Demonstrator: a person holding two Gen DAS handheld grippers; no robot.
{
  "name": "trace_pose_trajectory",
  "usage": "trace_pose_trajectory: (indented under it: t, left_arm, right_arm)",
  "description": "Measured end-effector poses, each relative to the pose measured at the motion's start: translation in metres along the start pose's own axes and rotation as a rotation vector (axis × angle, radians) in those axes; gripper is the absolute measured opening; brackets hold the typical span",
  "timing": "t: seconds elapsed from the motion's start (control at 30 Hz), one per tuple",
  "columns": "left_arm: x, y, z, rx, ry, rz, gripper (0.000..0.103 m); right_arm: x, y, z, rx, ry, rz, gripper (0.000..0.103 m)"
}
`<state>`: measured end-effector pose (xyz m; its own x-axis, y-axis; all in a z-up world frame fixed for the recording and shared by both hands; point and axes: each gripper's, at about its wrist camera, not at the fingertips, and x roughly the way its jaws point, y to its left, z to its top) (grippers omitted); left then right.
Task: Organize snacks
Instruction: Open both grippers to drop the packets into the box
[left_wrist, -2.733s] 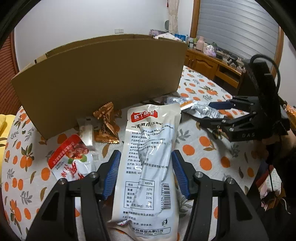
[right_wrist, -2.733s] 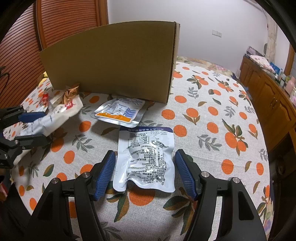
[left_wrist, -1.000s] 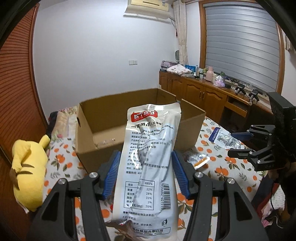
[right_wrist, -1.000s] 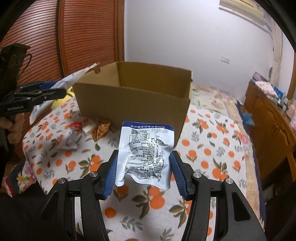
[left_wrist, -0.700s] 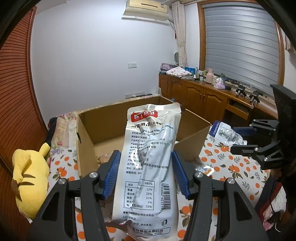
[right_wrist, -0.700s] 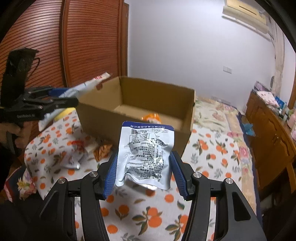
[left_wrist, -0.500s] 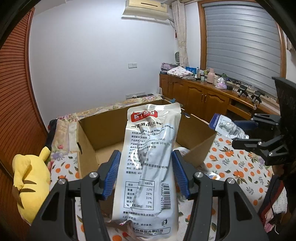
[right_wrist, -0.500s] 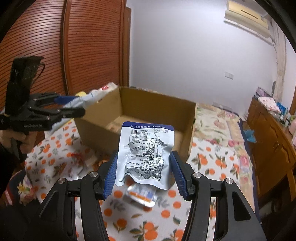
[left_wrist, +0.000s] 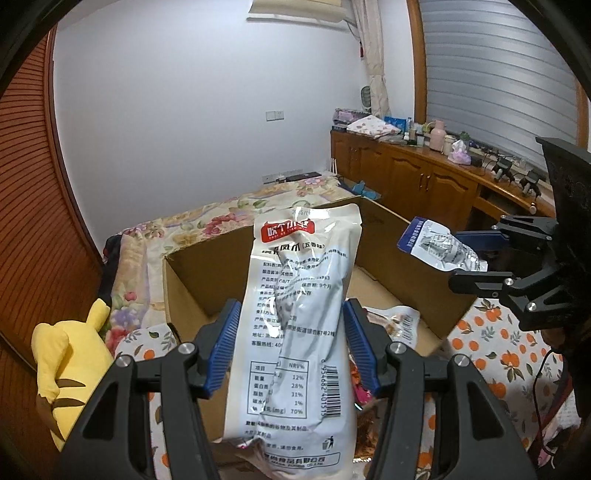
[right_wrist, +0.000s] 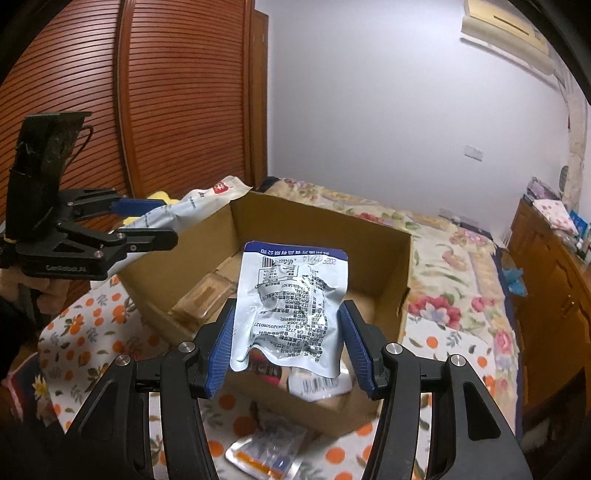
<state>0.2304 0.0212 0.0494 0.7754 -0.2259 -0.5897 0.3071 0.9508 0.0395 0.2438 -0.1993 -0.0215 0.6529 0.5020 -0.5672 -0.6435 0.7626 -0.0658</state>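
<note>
- Orange-print cloth (right_wrist: 92, 332) covers the table, and an open box (right_wrist: 402, 266) stands on it with a bed and white wall behind.
- We hold two snacks above that box, one in each gripper.
- Our left gripper (left_wrist: 291, 343) is clamped on a long white pack (left_wrist: 295, 317); the pack's long axis runs forward along the fingers, with its red-labelled end out over the box.
- Our right gripper (right_wrist: 288, 347) is clamped on a shorter silver pouch (right_wrist: 291, 306), its blue-edged end pointing forward over the box interior.
- Both packs already lie over or just at the box's near wall, so we judge the coming move to be a short reach forward and down, then a release.
- The right pouch looks nearer the middle of the box; the left pack hangs closer to its left wall.
- Several snacks already lie inside; one orange-striped packet (right_wrist: 262, 450) remains on the cloth just before the box.
- The grippers come in from opposite sides, well apart.
</note>
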Motion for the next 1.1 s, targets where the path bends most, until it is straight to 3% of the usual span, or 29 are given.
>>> trace_pose_trajectory:
  t: [0.33,0.73,1.1]
  left_arm:
    - [0.028,0.006,0.006,-0.002,0.049,0.014,0.057]
    - [0.047,0.006,0.008,-0.023,0.084,0.052,0.066]
    - [0.040,0.005,0.012,-0.014,0.049,0.047,0.071]
  right_arm:
    - [0.034,-0.011,0.008,0.002,0.030,0.018,0.057]
    - [0.058,-0.011,0.009,0.004,0.064,0.041,0.057]
    - [0.069,-0.010,0.010,0.000,0.092,0.048,0.058]
